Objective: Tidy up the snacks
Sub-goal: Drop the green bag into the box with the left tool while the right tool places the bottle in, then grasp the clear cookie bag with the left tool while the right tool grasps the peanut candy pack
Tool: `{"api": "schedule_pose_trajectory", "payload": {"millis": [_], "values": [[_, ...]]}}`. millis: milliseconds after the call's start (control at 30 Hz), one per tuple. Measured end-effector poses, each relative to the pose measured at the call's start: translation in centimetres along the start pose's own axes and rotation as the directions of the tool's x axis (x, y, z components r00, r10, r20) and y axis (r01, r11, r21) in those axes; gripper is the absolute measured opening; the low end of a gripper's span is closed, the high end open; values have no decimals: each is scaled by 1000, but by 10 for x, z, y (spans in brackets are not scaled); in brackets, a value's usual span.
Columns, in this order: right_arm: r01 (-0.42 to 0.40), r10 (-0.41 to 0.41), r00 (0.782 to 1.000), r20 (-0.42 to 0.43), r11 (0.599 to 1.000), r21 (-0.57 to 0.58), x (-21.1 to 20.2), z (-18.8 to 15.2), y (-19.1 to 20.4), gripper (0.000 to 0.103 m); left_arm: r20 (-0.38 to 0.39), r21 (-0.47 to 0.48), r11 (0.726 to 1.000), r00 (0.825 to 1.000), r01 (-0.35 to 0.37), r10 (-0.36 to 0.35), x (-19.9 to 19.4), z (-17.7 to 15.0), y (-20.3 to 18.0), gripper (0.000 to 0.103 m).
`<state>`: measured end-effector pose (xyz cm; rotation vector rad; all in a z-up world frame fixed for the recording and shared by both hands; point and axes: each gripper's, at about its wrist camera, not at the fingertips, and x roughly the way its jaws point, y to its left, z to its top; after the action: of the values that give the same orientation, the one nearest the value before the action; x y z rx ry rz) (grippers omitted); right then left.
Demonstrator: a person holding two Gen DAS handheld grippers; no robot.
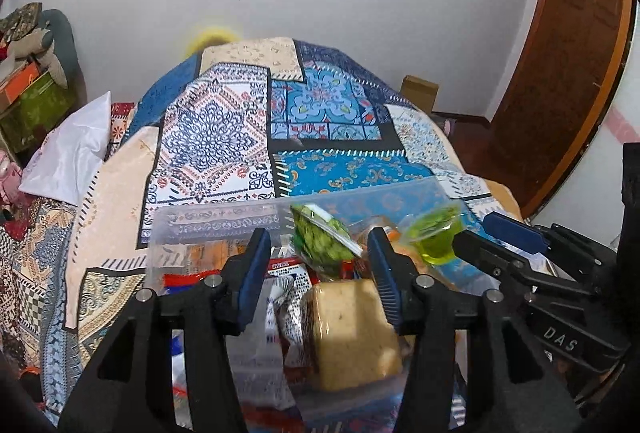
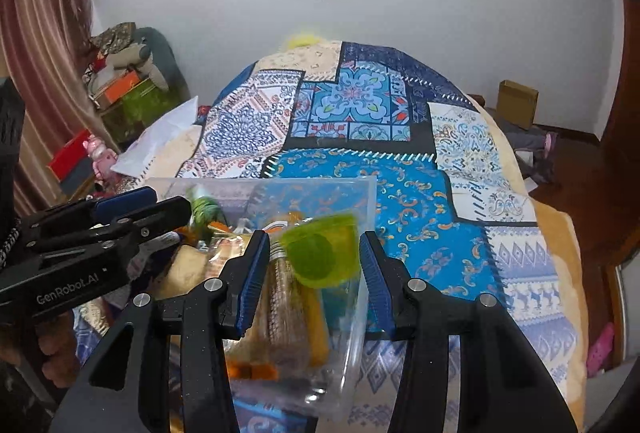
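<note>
snacks sit in the clear plastic tub [image 1: 224,221] on the patchwork quilt [image 1: 224,137]. we see the left gripper [image 1: 320,269] open and empty, right gripper [image 2: 312,265] open too (green jelly cups [image 2: 320,253] blurred just beyond), both pointing down into it.

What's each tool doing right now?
Left tool: open, green packet loose between fingers.
Right tool: cannot tell; blurred jelly cup between fingers.

We are holding the left gripper [image 1: 318,265], jaws apart, over a clear plastic bin [image 1: 224,221]; a blurred green snack packet [image 1: 320,237] is sitting between the fingers.
</note>
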<state>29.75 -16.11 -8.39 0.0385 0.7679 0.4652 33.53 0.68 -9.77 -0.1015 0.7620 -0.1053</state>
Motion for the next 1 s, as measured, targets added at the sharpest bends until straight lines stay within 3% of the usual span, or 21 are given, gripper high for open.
{"api": "schedule_pose_trajectory", "payload": {"millis": [67,233,533,700,833,1000], "values": [[-18,18,1000,6,1000,5,-14,0,1,43,20,0,1000,1000,9,-9,-18,-1,0,51],[-55,55,998,19,998,-5,-44,-7,11,43,40,4,1000,999,10,-11,-56,-12,1,66],[-79,79,997,10,996,-40,-97,-44,36,47,-24,-32,999,1000,-7,6,-107,-75,10,73],[-89,88,996,-13,995,-44,-114,-68,44,47,-86,-38,999,996,11,-14,-117,-116,4,74],[-96,94,995,-40,995,-42,-120,-87,48,47,-127,-14,999,991,33,-35,-118,-148,-11,81],[-96,94,993,-75,995,-29,-119,-104,45,48,-200,14,998,978,65,-61,-103,-179,-30,82]]}}
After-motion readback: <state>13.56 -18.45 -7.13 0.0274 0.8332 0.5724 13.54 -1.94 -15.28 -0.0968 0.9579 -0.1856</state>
